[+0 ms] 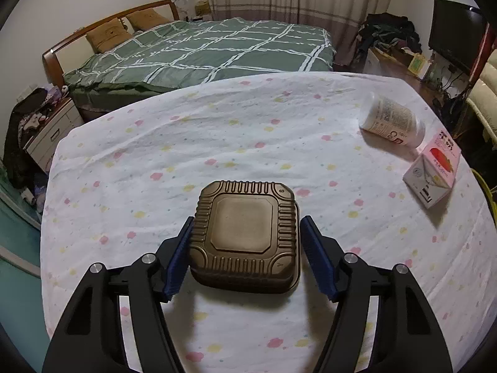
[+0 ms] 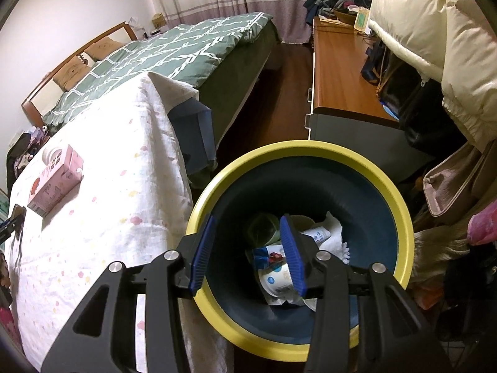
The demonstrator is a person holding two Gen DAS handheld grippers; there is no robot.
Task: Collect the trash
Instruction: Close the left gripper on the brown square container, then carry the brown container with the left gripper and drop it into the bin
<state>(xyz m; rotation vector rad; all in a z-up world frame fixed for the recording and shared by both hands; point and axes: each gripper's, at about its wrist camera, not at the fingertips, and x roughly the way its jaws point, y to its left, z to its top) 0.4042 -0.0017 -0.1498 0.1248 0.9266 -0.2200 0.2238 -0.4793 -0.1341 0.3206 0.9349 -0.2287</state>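
Observation:
A golden-brown foil tray (image 1: 245, 233) lies upside down on the flowered tablecloth (image 1: 217, 143). My left gripper (image 1: 247, 218) straddles it, open, its blue pads (image 1: 180, 258) close against the tray's two sides; a thin gap shows at the right pad. Farther right lie a white plastic cup (image 1: 391, 121) on its side and a pink carton (image 1: 435, 171). My right gripper (image 2: 247, 218) hangs open over a yellow-rimmed bin (image 2: 298, 149) beside the table, with nothing between its fingers. In the bin are cups and wrappers (image 2: 276, 276). The pink carton (image 2: 56, 183) also shows in the right wrist view.
A bed with a green checked quilt (image 1: 211, 49) stands beyond the table. Right of the bin are a wooden dresser (image 2: 338, 71), a cream puffy jacket (image 2: 428, 21) and piled bags. A television (image 1: 456, 34) stands at the far right. The cloth's edge (image 2: 183, 168) drops beside the bin.

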